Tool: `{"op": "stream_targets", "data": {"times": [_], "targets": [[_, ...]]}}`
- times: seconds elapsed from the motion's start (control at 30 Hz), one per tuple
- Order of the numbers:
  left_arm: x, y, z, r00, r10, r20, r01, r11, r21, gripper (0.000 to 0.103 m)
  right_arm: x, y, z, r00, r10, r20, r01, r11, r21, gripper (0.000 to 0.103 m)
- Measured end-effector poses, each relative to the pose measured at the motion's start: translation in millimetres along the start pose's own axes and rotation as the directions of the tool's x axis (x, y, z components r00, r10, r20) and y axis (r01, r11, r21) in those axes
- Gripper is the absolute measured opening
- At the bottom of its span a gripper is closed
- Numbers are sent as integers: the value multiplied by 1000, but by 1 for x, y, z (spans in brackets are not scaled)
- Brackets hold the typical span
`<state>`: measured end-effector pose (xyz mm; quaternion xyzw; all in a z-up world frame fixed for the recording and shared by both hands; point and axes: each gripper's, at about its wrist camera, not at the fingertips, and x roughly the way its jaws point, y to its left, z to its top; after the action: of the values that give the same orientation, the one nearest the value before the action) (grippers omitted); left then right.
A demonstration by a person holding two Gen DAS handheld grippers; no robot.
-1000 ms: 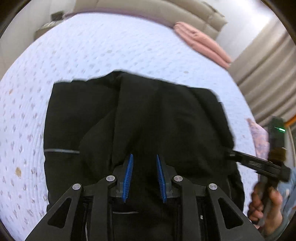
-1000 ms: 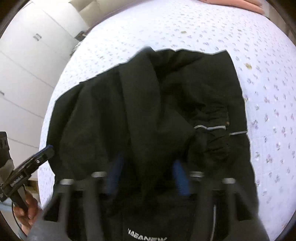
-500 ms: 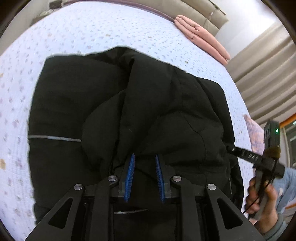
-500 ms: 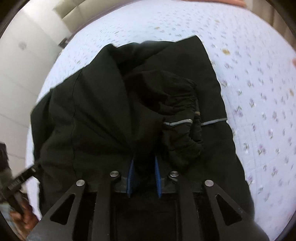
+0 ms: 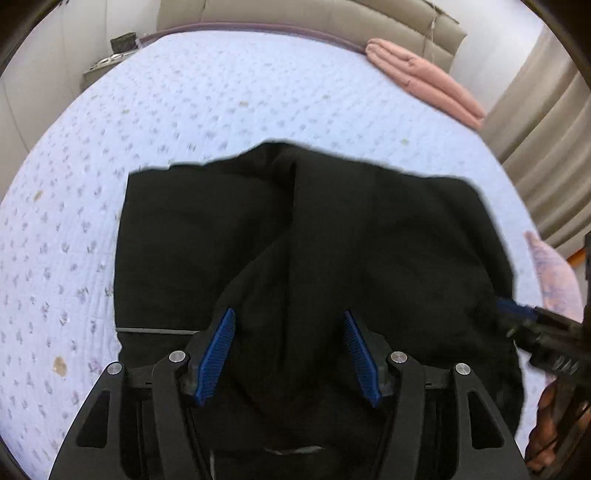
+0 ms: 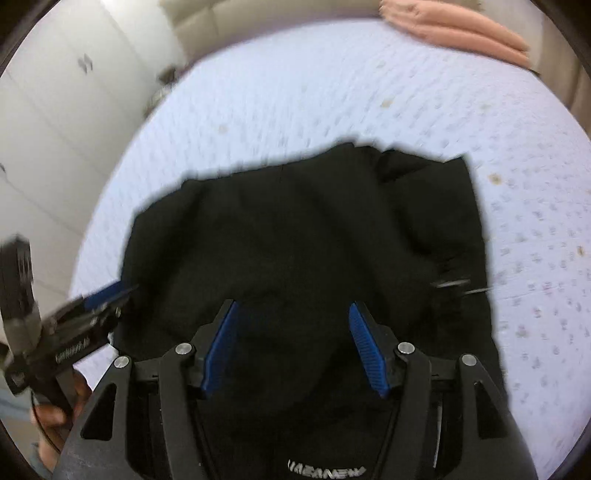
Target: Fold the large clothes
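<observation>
Bed (image 5: 184,110) in pale flower-print quilt, black garment (image 5: 332,240) spread across it, pink, probably folded blanket (image 5: 424,81) at far edge

Garment (image 5: 332,240): spread on the bed (image 5: 184,110), near edge.
Folded blanket (image 5: 424,77): far right corner, by headboard (image 5: 295,14).

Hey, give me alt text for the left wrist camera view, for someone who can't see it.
A black jacket lies partly folded on a bed with a pale floral quilt, seen from just above. The left claw is opening, its blue pads apart over the fabric and not pinching it. The right claw enters at the right edge; a folded pink blanket lies by the headboard.
</observation>
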<state>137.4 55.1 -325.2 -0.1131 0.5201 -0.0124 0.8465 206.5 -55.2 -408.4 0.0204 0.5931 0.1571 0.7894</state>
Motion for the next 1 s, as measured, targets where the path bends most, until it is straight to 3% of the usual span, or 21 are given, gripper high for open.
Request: {"op": "stream_targets", "data": {"times": [0.07, 0.23, 0.33, 0.47, 0.63, 0.73, 1.0], "targets": [[8, -5, -5, 1000, 26, 4, -26, 999, 40, 64, 21, -11, -14, 999, -18, -42, 17, 1000, -13, 65], [12, -17, -11, 994, 97, 41, -101, 989, 110, 64, 30, -3, -15, 999, -47, -12, 47, 998, -41, 68], [-9, -20, -16, 995, 73, 64, -80, 990, 114, 64, 29, 0, -16, 999, -30, -12, 29, 999, -36, 69], [-50, -17, -43, 996, -4, 87, -6, 994, 110, 64, -6, -2, -32, 999, 23, 37, -22, 999, -28, 69], [-95, -12, -97, 997, -25, 74, 24, 1000, 17, 64, -50, -15, -88, 995, 51, 81, -48, 998, -36, 69], [-121, -8, -130, 997, 6, 77, -2, 998, -57, 64, -80, -27, -134, 997, 32, 74, -30, 999, -36, 69], [-203, 6, -228, 996, 66, 58, -48, 964, -261, 64, -144, -71, -220, 999, 22, 34, -22, 1000, 7, 69]]}}
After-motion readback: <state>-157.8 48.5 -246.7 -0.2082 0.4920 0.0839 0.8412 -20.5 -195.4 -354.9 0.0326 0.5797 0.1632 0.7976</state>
